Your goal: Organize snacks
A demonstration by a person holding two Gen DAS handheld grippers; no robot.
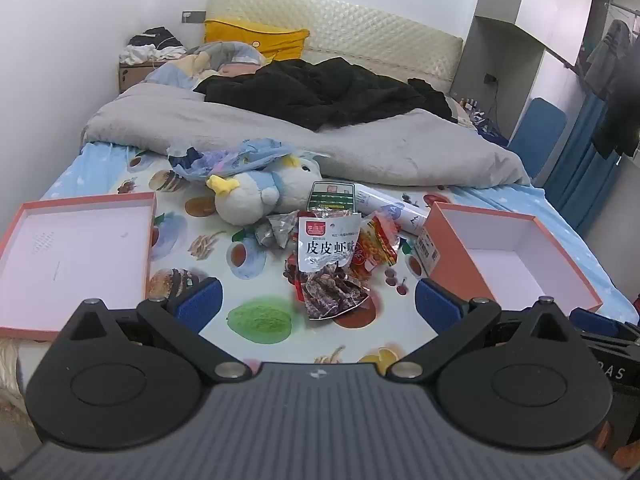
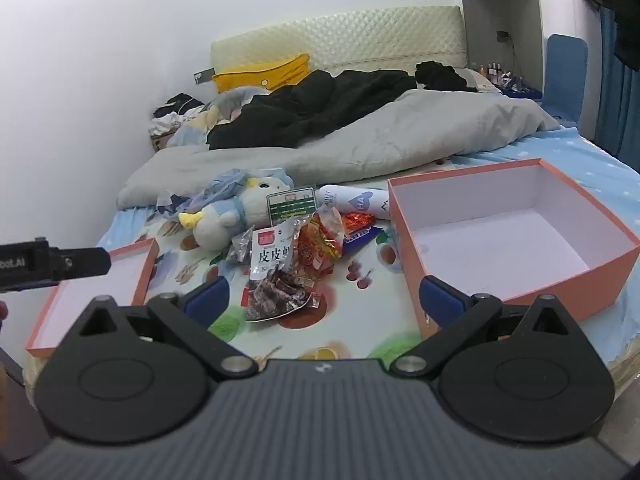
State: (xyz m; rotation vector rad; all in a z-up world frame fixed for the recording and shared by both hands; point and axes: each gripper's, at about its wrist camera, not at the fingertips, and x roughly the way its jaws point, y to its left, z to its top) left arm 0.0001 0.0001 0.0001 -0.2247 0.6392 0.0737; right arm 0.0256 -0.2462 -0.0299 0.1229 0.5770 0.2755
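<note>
The snack pile [image 1: 336, 252] lies on the bed's printed sheet [image 1: 224, 256], ahead of both hand-held grippers and between their spread fingers in each wrist view. Nearest the left hand-held gripper [image 1: 318, 300] is a clear-bottomed white packet [image 1: 330, 264] with a red label and dark pieces inside. It lies partly over red and orange wrappers [image 1: 376, 248], with a crumpled silver wrapper [image 1: 276, 232] to its left. Beyond these are a green-striped packet [image 1: 332, 198] and a white tube [image 1: 388, 208] lying on its side.

The left hand-held gripper has its blue pads wide apart, with nothing between them. The right hand-held gripper [image 2: 322, 298] also stands wide apart and holds nothing.

To the right of the pile sits a deep orange box [image 2: 404, 216] with a white inside, open at the top, just ahead of the right hand-held gripper's right pad. To the left lies a shallow orange lid [image 1: 150, 240], white side up.

Behind the snacks a blue and white plush toy [image 1: 256, 196] leans against a blue plastic bag [image 1: 236, 158]. Farther back are a grey blanket [image 1: 248, 124], black clothing [image 1: 320, 96], a yellow bag [image 1: 256, 38] and a cream headboard [image 1: 360, 36].
</note>
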